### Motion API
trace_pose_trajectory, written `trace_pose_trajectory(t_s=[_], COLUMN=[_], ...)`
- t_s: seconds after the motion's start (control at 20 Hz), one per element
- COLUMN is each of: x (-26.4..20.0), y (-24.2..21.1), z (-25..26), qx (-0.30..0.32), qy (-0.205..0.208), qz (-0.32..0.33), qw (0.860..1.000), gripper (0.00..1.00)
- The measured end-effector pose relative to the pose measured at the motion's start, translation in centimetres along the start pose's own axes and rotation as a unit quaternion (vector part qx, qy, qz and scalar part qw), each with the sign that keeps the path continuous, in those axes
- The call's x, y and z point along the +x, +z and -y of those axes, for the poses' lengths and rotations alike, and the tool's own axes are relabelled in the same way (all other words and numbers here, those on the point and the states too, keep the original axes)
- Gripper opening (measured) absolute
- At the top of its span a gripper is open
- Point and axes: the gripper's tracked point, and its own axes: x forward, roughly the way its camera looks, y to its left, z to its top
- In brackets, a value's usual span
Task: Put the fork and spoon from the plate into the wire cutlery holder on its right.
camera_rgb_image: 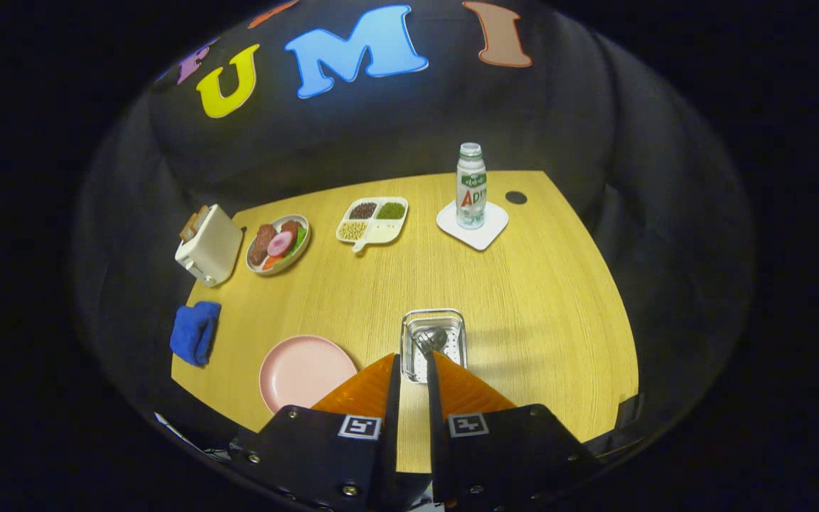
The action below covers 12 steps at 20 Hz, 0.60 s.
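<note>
the gripper [413, 363] hangs over the near part of the table [544, 299], its fingers [452, 384] drawn close together with only a narrow gap between them. whether they pinch anything in that gap i cannot tell; no handle is clearly seen there.

just ahead of the fingertips stands the holder [433, 341], a small wire basket with a perforated floor. a spoon [432, 340] lies in it, bowl up toward the far side, its handle running back toward the fingers. the fork cannot be made out; it may be hidden in the holder's mesh or behind the fingers.

to the left of the holder, just beside the left finger, sits the pink plate [303, 370], bare on top. farther left, at the table's edge, lies a folded blue cloth [195, 331].

well beyond the fingers, along the far side of the table, stand a cream toaster [208, 245] with bread in its slot, a bowl [278, 243] of mixed food just to its right, a divided tray [372, 219] with three kinds of beans or grains, and a bottle [471, 186] upright on a white coaster [473, 226]. a small dark round spot [516, 197] lies on the table just right of the bottle.
</note>
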Motion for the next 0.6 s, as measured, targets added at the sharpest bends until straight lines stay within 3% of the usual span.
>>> trace_pose_trajectory(t_s=[0.3, 0.6], x=[-3.4, -7.1], y=[4.4, 7.7], z=[-1.3, -3.2], qx=[-0.044, -0.076], qy=[-0.035, -0.043], qz=[0.129, 0.242], qw=[0.990, 0.966], gripper=[0.20, 0.20])
